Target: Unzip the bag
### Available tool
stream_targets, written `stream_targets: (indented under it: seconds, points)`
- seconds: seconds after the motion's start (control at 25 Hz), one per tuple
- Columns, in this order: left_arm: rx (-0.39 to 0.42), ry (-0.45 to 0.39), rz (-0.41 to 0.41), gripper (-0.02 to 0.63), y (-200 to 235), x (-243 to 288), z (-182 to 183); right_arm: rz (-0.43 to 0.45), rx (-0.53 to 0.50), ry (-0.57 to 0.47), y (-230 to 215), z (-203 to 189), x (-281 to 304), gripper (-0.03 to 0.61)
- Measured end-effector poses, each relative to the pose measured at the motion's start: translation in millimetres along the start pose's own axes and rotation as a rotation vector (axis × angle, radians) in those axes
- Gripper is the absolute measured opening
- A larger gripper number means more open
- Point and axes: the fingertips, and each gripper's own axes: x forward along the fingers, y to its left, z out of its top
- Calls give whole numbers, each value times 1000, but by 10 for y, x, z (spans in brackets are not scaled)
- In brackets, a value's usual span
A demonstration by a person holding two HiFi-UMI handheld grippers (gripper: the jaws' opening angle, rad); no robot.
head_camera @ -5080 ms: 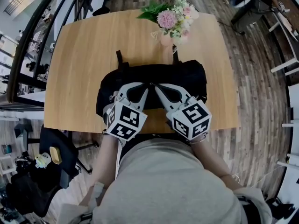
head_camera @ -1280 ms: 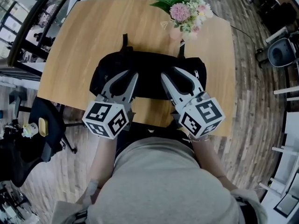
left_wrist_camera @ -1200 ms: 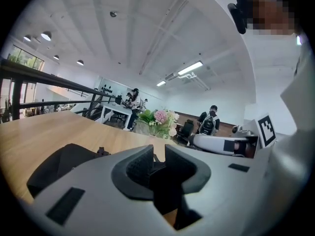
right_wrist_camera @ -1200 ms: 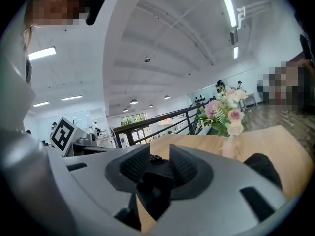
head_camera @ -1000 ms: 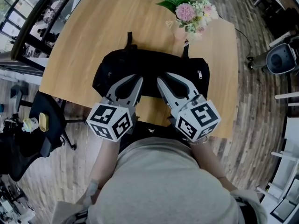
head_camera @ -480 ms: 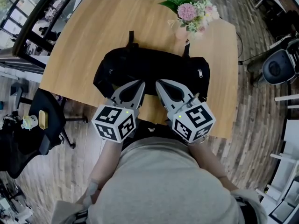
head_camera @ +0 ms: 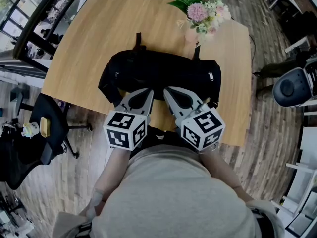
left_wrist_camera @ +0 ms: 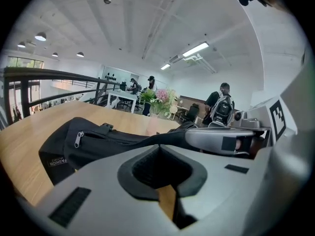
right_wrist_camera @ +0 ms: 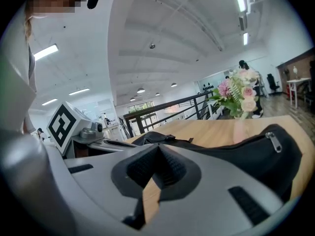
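Left gripper (head_camera: pixel 149 90) and right gripper (head_camera: pixel 166 89) side by side, both closed on nothing, the left only just closed. Directly ahead at the tips: black bag (head_camera: pixel 163 71), lying lengthwise across the table (head_camera: pixel 89 38), zip pull (head_camera: pixel 211 77) nearer the right gripper. Open and further over the bag a second earlier.

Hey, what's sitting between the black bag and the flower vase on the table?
In the head view, only one black strap of the black bag reaches toward the vase; the rest is bare table wood.
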Motion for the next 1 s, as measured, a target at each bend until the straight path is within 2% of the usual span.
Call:
stream_targets:
  seconds: [1.0]
  points:
    - [-9, -2, -36, 17, -85, -49, -38, -6, -6, 1, 30, -31, -69, 6]
